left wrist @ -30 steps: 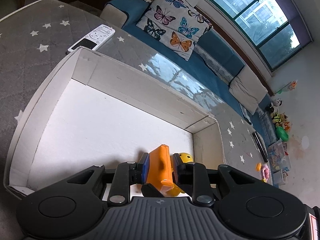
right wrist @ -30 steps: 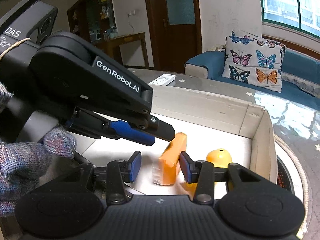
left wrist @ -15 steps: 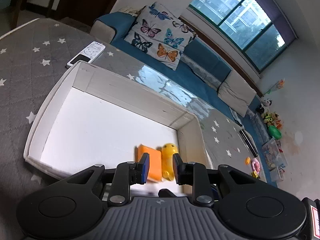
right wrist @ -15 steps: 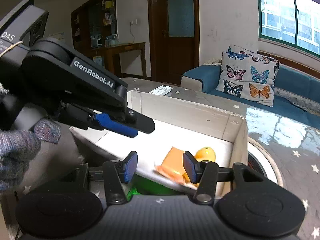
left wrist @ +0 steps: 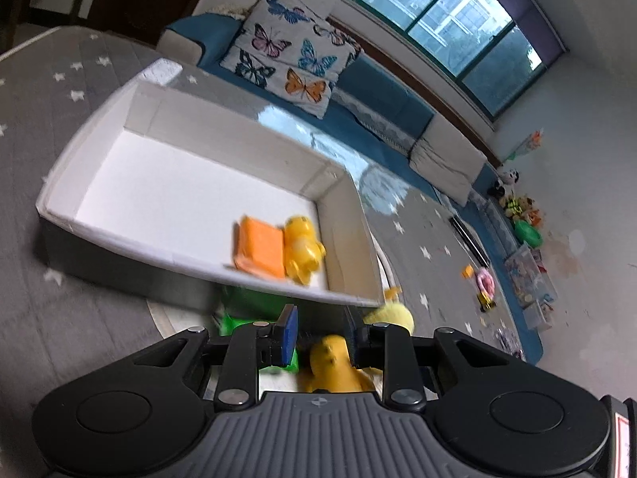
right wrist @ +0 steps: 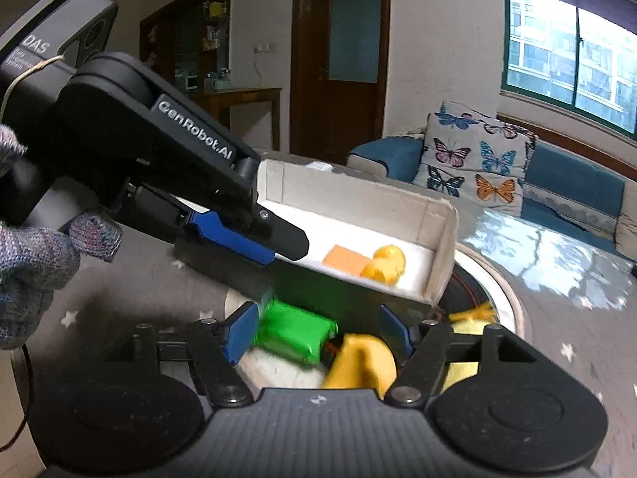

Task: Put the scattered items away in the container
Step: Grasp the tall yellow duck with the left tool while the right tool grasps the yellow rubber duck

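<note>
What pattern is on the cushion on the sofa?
Colourful butterflies on a pale ground; the cushion shows best in the left wrist view.

Green block (right wrist: 294, 332) (blurred) between opening right gripper (right wrist: 318, 332), white box (right wrist: 358, 199) beyond

— Free room inside the white box (left wrist: 223, 135), seen from the left wrist?

— Plenty, from nine round to twelve o'clock on its floor. Blocked towards four by an orange block (left wrist: 260, 245) and a yellow toy (left wrist: 302, 249), side by side near the right wall.

— And short of the near wall?

— Crowded at six: green packet (right wrist: 294, 332) and yellow figure (right wrist: 360, 362), close together. From the right wrist, barred at ten o'clock by the left gripper (right wrist: 274, 249), reaching over the near rim.
</note>
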`<state>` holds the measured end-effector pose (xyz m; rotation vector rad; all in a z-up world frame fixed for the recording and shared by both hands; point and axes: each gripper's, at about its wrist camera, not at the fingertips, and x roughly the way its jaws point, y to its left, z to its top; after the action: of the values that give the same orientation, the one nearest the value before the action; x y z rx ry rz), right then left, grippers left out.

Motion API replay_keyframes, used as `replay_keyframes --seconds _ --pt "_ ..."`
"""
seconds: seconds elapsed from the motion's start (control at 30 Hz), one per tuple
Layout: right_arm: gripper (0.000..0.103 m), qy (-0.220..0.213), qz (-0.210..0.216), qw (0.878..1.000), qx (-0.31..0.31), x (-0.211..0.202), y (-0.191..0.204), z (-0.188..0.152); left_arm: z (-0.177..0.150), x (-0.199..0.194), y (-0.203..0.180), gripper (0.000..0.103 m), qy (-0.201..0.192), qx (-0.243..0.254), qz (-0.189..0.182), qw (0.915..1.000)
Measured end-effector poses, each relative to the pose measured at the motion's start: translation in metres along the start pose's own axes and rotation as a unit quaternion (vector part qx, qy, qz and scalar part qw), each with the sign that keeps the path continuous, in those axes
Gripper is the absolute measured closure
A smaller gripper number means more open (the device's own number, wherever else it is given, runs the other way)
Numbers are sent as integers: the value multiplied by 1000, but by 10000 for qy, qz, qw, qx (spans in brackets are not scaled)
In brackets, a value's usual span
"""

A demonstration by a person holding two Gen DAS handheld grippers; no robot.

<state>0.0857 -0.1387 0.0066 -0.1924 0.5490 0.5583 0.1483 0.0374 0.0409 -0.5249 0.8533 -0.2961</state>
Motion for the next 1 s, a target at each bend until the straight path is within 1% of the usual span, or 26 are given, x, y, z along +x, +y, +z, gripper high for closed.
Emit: replay_keyframes --seconds 0.13,0.27,0.4,0.53,0.77,0.8,0.93,1.0 --pt "33 63 -92 9999 93 -7 1 -14 -8 9 -6 75 173 4 -94 9998" --pt "33 175 -204 9991 340 -9 -4 -28 -14 19 -12 73 303 6 -161 9994" --pt "34 236 -213 9977 605 -11 -10 -36 -18 31 -17 73 432 -28 -223 9988" --pt "34 303 -175 9968 717 -8 -12 -41 -20 42 -20 73 512 -73 -166 9985" --pt "35 370 -112 9951 905 -1 -12 -45 -18 50 -18 70 504 -111 -24 9987" --pt "36 382 -117 9949 925 0 -12 -45 -18 52 -17 70 523 -119 -17 9986" --pt "44 419 -114 9936 1042 4 -13 -48 -18 58 -15 70 593 -156 25 9981" --pt "45 427 -97 9932 1078 5 -13 -48 -18 61 -13 70 626 -181 57 9979"
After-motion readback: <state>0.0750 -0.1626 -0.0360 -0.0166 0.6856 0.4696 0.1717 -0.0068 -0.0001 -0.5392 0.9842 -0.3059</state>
